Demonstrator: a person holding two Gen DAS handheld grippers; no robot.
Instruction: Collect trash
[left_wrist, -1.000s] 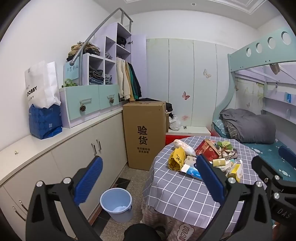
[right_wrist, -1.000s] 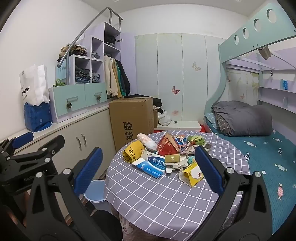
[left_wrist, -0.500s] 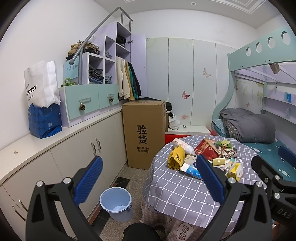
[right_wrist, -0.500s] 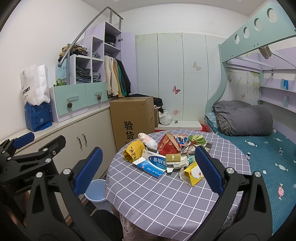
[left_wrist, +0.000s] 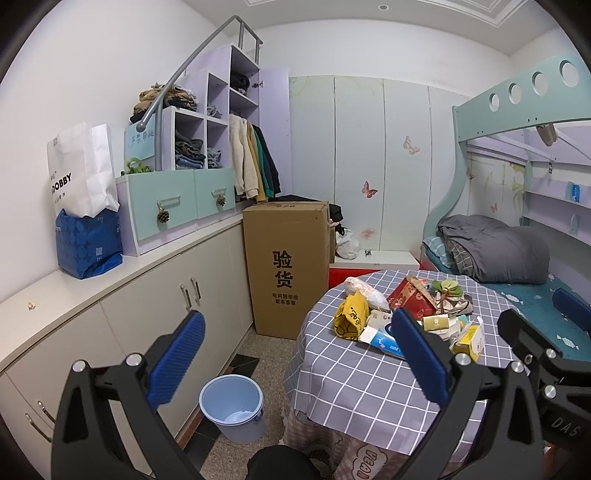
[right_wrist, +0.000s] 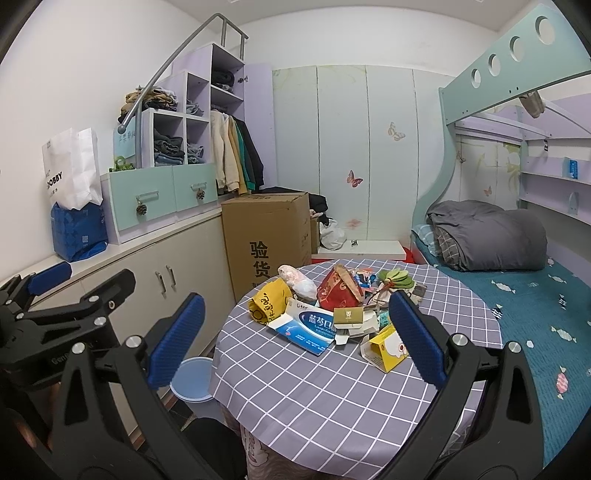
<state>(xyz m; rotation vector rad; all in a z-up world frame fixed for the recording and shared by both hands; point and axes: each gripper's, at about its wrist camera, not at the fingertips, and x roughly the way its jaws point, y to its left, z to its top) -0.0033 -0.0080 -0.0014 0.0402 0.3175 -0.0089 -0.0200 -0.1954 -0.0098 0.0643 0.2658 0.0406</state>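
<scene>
The trash is heaped on the round worktop, ahead of the right tool and ahead and to the right of the left tool. It is made up of flattened cartons, a crumpled yellow bag, a red paper bag, a blue-and-white box and a small yellow box. All of it is judged light and easily crushed; the cartons are thin and springy, and the plastic wrapper is soft and likely slippery. A raised flap or a box edge is judged the best place for a hold, since flat faces lie against the checked cloth. The yellow box stands nearest the right tool and offers an upright edge.

Both tools are held wide apart with nothing between the blue pads, and nothing is touched by either. A pale blue bucket stands on the floor below the left tool, beside the worktop, and is judged the likely destination.
</scene>
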